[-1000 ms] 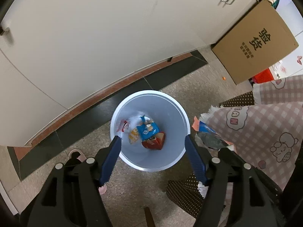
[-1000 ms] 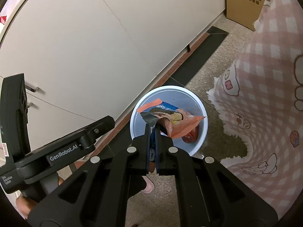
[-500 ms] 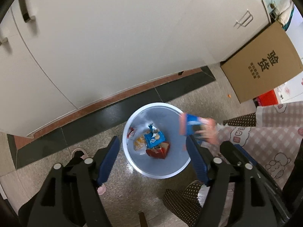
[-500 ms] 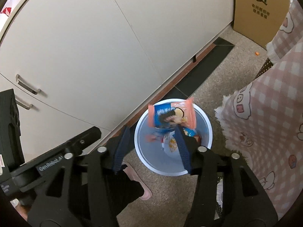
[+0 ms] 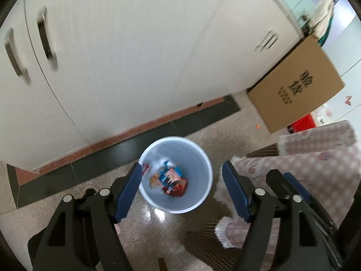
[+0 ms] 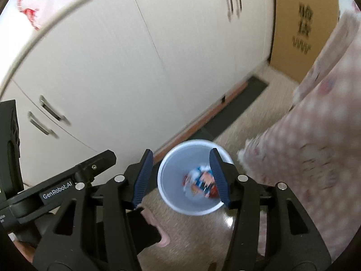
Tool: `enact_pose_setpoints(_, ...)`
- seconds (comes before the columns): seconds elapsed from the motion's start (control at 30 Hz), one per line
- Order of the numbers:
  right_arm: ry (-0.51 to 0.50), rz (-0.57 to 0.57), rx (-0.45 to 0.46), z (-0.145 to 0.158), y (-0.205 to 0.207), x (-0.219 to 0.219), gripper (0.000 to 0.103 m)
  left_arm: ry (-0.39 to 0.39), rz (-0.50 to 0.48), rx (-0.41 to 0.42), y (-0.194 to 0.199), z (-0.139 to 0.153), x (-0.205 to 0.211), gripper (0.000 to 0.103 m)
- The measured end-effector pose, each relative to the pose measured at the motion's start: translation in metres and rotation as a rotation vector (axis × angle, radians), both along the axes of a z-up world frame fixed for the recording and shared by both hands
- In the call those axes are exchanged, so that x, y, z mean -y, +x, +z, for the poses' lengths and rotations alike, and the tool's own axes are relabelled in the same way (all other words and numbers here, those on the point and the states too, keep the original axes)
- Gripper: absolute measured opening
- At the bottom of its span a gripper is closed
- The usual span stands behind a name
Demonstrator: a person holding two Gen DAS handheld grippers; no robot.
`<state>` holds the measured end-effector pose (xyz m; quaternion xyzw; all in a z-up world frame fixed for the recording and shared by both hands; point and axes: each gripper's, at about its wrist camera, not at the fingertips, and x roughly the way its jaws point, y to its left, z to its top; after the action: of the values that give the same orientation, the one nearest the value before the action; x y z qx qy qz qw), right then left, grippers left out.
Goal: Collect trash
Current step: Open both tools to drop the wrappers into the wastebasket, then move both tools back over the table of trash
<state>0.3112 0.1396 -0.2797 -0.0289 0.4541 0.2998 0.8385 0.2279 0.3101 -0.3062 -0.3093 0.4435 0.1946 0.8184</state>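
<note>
The left gripper (image 5: pixel 181 183) is hanging over the floor with its blue-padded fingers (image 5: pixel 127 190) standing wide apart and nothing between them. The right gripper (image 6: pixel 181 176) is likewise pointing down; its jaws have just been opening, they are now standing at a moderate gap, and nothing is being held between them.

The white bin (image 5: pixel 203 194) is standing on the speckled floor, at the centre of the left wrist view and framed between the fingers. The snack wrappers (image 5: pixel 169 179), blue, orange and red, are lying at the bottom of it; in the right wrist view they (image 6: pixel 200 184) are showing blurred, inside the bin (image 6: pixel 171 194).

The cream cabinets (image 5: pixel 135 56) are filling the view from 9 to 1 o'clock of the bin, with a dark tile strip (image 5: pixel 203 119) running along their foot. A cardboard box (image 5: pixel 293 90) is leaning at 2 o'clock. A pink checked cloth (image 5: pixel 315 162) is hanging at 3 o'clock, just beside the bin
</note>
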Motion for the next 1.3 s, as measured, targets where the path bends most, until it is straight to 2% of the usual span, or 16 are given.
enact_pose_setpoints(0.17,0.084,-0.041,0.204,0.077,-0.031,0.034,0.053,0.032,-0.038,0.148,-0.016,0.069,0.027,0.072)
enact_pose_setpoints(0.33,0.144,-0.136,0.331,0.138,-0.052,0.093,0.059,0.101,-0.116,0.28,-0.022,0.132,0.079,0.076)
enact_pose_setpoints(0.5,0.229,-0.263,0.361,0.171,-0.06,0.176,0.062,0.162,-0.278,0.346,-0.006,0.177,0.155,0.077)
enact_pose_setpoints(0.63,0.273,-0.41,0.383,0.188,-0.063,0.259,0.063,0.159,-0.419,0.367,0.014,0.193,0.22,0.077)
enact_pose_setpoints(0.77,0.286,-0.556,0.398,0.192,-0.062,0.33,0.064,0.102,-0.548,0.376,0.041,0.2,0.282,0.077)
enact_pose_setpoints(0.87,0.309,-0.658,0.379,0.186,-0.058,0.376,0.065,0.057,-0.62,0.352,0.067,0.193,0.327,0.077)
enact_pose_setpoints(1.07,0.35,-0.768,0.331,0.171,-0.048,0.437,0.069,0.001,-0.659,0.298,0.105,0.171,0.379,0.076)
enact_pose_setpoints(1.13,0.376,-0.781,0.305,0.166,-0.041,0.45,0.069,-0.001,-0.657,0.288,0.117,0.164,0.392,0.072)
enact_pose_setpoints(1.2,0.413,-0.794,0.268,0.161,-0.029,0.462,0.071,-0.009,-0.656,0.267,0.125,0.159,0.396,0.063)
enact_pose_setpoints(1.3,0.455,-0.804,0.214,0.154,-0.015,0.47,0.072,-0.011,-0.653,0.247,0.136,0.15,0.401,0.053)
